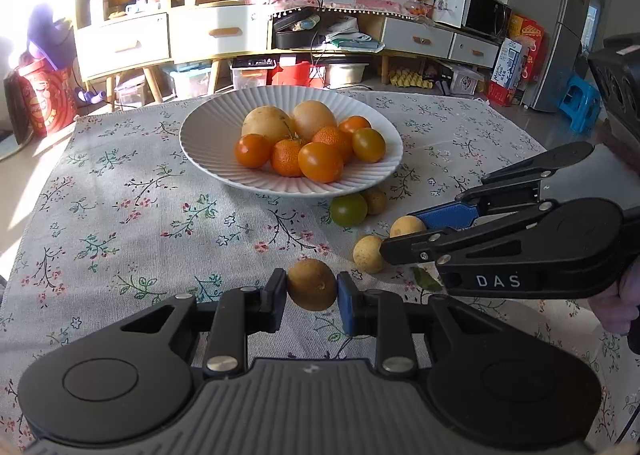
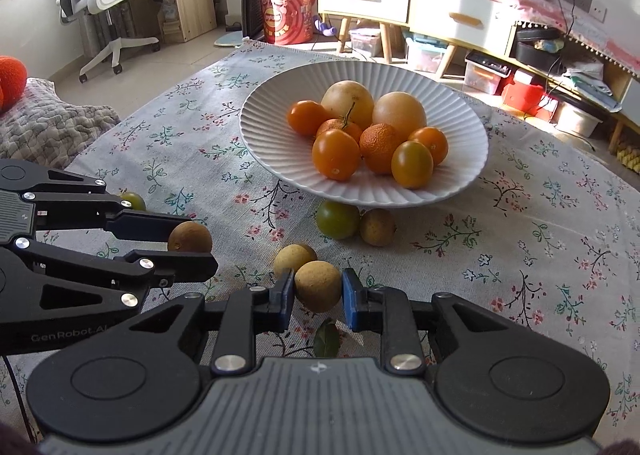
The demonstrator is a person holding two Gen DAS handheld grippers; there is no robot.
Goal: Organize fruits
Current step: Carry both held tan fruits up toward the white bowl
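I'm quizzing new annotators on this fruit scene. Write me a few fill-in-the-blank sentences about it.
1. Each gripper's jaws are shut on one small ____ fruit.
2. The white ribbed plate holds ____ fruits in all.
3. The green tomato lies on the ____ tablecloth.
4. Under the right gripper lies a green ____.

Missing words: brown; eight; floral; leaf

1. Strong daylight enters from the far left of the left tongs (image 1: 312, 295), where the picture's upper left corner burns out to white.
2. A sunlit patch lies on the tabletop (image 1: 120, 215) left of those tongs; the cloth just ahead of them sits in softer shade.
3. The plate (image 2: 360, 191) beyond the right tongs (image 2: 318, 293) casts a dark shadow under its near rim.
4. Both fisheye views bend furniture lines and darken into black corners.
5. Focus is sharp nearby, slightly soft at the edges.
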